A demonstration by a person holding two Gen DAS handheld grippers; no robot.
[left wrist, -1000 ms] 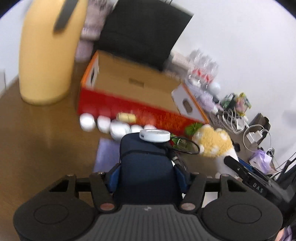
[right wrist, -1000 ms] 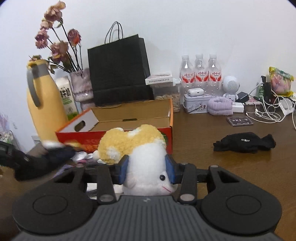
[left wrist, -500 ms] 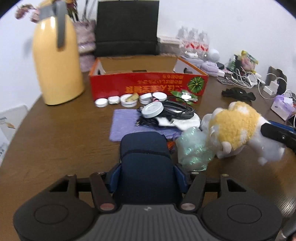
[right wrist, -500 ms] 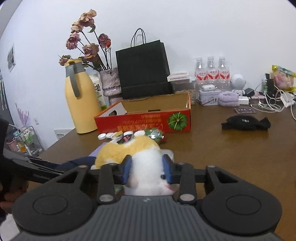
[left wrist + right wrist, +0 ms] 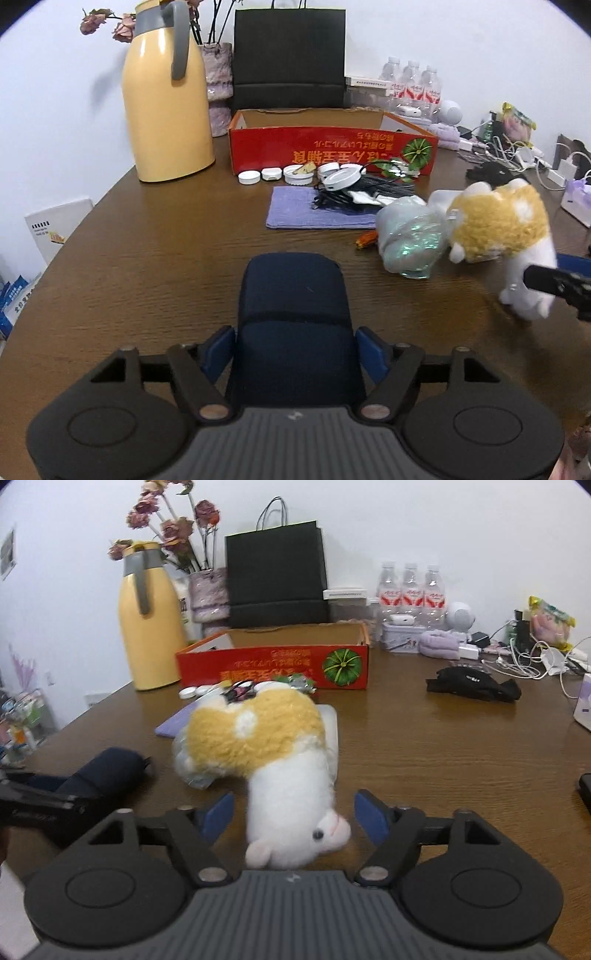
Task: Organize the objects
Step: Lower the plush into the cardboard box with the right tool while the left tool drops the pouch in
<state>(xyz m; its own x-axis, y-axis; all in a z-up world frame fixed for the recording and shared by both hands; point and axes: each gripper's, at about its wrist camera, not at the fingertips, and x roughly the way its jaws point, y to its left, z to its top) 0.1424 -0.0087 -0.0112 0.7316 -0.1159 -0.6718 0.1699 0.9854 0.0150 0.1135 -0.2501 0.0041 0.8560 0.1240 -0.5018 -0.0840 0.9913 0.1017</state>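
My left gripper (image 5: 294,343) is shut on a dark navy pouch (image 5: 293,306) and holds it low over the brown table; the pouch also shows in the right wrist view (image 5: 103,771). My right gripper (image 5: 293,812) is open, its blue pads apart on either side of a yellow-and-white plush toy (image 5: 280,749) that lies on the table. The plush also shows in the left wrist view (image 5: 506,229). A crumpled clear plastic bag (image 5: 408,236) lies beside the plush.
An open red cardboard box (image 5: 332,147) stands mid-table with small white lids (image 5: 273,173), cables (image 5: 369,188) and a purple cloth (image 5: 306,214) before it. A yellow thermos (image 5: 166,92), black paper bag (image 5: 290,55), water bottles (image 5: 410,583) and a black cloth (image 5: 472,679) stand around.
My right gripper has opened and let go of the plush, which now lies on the table. Both grippers have pulled back from the box; the left still holds the pouch.
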